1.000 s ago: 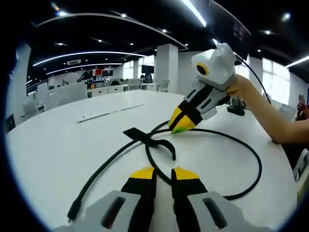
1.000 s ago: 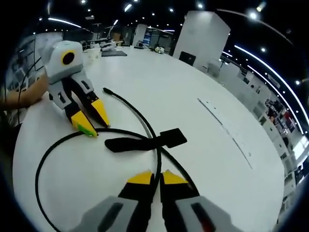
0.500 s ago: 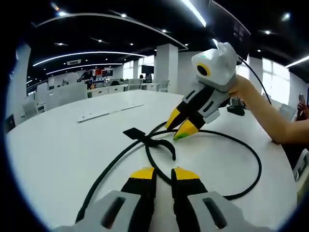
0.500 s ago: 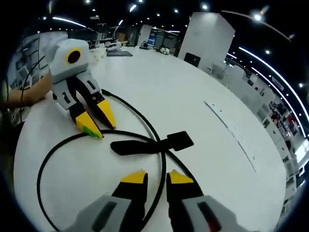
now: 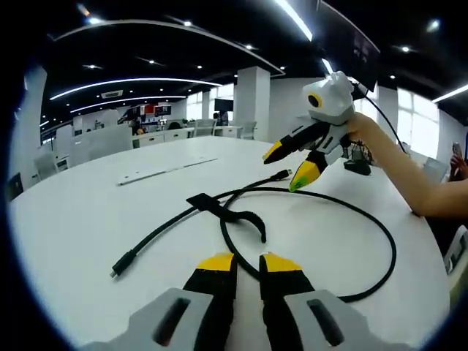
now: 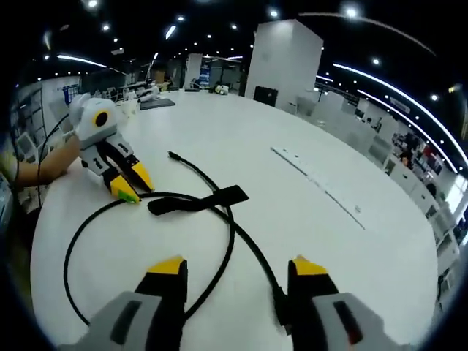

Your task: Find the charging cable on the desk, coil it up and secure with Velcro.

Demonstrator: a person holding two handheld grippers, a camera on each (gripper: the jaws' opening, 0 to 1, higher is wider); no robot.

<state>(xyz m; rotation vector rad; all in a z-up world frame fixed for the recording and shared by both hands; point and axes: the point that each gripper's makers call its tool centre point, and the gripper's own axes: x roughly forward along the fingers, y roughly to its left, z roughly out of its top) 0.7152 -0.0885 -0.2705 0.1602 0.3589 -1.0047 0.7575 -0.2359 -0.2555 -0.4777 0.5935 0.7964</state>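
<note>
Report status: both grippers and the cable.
Right gripper open, raised off table. Left gripper nearly shut at the loop, grasp unclear. Cable lies loosely looped, Velcro strap unfastened. Nothing blocking.

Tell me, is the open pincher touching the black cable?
Apart. In the left gripper view the right gripper is lifted, open, with white table showing between its yellow tips and the cable below.

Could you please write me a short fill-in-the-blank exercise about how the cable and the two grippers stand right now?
1. The cable on the white table is ____ in colour.
2. The right gripper has its jaws ____.
3. The left gripper has its jaws nearly ____.
4. The Velcro strap lies ____ the cable.

Missing words: black; open; shut; across
</note>
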